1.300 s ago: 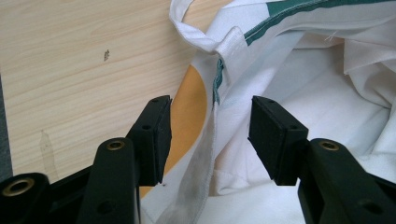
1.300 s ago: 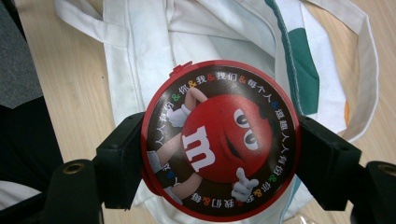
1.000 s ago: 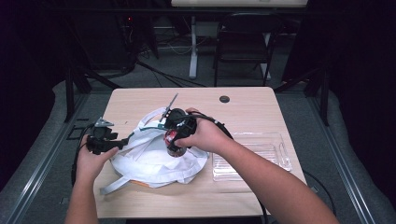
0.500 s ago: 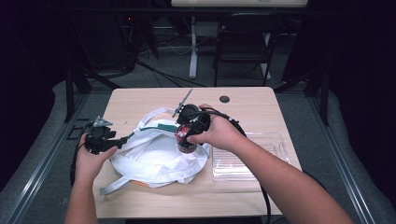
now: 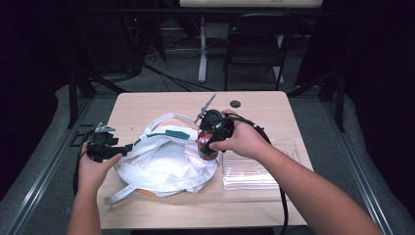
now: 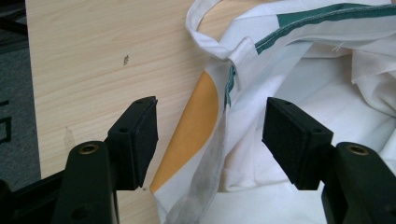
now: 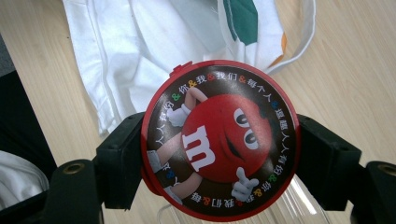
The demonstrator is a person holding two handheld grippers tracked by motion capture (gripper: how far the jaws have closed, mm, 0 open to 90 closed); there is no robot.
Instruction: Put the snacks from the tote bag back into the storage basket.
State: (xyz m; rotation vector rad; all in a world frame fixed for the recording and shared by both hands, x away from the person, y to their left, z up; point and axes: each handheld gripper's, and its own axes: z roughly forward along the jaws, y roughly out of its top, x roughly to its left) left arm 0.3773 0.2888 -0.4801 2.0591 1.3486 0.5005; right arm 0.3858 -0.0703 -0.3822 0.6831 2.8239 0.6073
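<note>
A white cloth bag (image 5: pixel 161 166) with green trim and an orange patch lies crumpled on the wooden table (image 5: pixel 147 105). My left gripper (image 5: pixel 128 147) sits at the bag's left edge. Its jaws have just been opening, and in the left gripper view (image 6: pixel 210 135) they stand wide, with the bag's hem (image 6: pixel 205 140) loose between the pads. My right gripper (image 5: pixel 208 144) is shut on a round candy jar (image 5: pixel 206 148) by the bag's right edge. The jar's red lid (image 7: pixel 219 140), with a cartoon candy figure, is clamped between the right gripper's (image 7: pixel 219 156) pads.
A clear plastic tray (image 5: pixel 259 166) lies on the table to the right of the bag, under my right forearm. A small dark disc (image 5: pixel 235 104) rests near the far edge. Beyond the table stand a chair (image 5: pixel 254 49) and cables on the floor.
My right hand has carried the jar to the right, from over the bag's middle to its right edge. The left hand has stayed in place.
</note>
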